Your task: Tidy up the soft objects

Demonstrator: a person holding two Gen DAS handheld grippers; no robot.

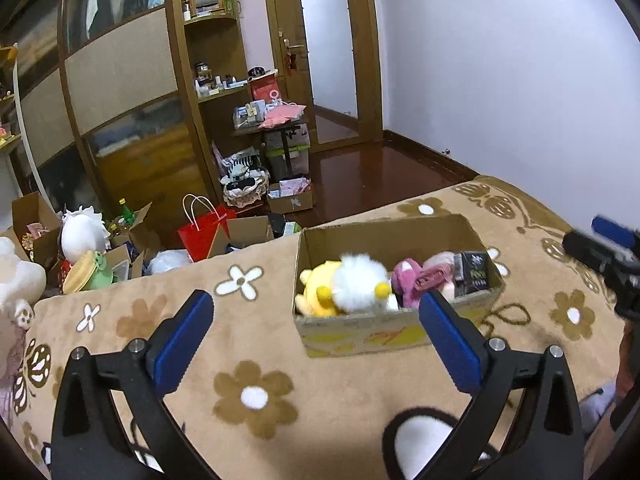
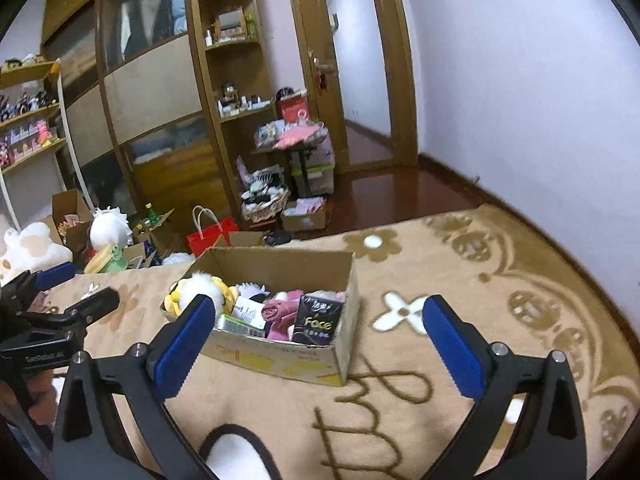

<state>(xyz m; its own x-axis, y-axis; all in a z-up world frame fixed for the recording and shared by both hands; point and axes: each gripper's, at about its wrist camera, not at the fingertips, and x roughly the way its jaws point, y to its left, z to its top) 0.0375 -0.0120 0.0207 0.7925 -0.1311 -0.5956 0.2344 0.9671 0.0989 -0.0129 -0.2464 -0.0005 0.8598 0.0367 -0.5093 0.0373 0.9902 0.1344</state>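
Note:
A cardboard box (image 1: pixel 320 328) stands on a tan flowered blanket (image 1: pixel 256 392); it also shows in the right wrist view (image 2: pixel 344 344). Inside lie a yellow and white plush (image 1: pixel 348 286) (image 2: pixel 200 290), pink soft items (image 1: pixel 416 278) (image 2: pixel 280 316) and a black tissue pack (image 1: pixel 474 270) (image 2: pixel 318 318). My left gripper (image 1: pixel 316 336) is open and empty, just in front of the box. My right gripper (image 2: pixel 318 338) is open and empty, close before the box's near right corner. Each gripper shows at the edge of the other's view.
Beyond the blanket's far edge the floor holds a red paper bag (image 1: pixel 200 236), open cartons (image 1: pixel 248 230), plush toys (image 1: pixel 82 232) and a basket (image 1: pixel 244 192). A wooden wardrobe (image 1: pixel 120 80) and shelves stand behind. A door (image 1: pixel 328 48) is at the back.

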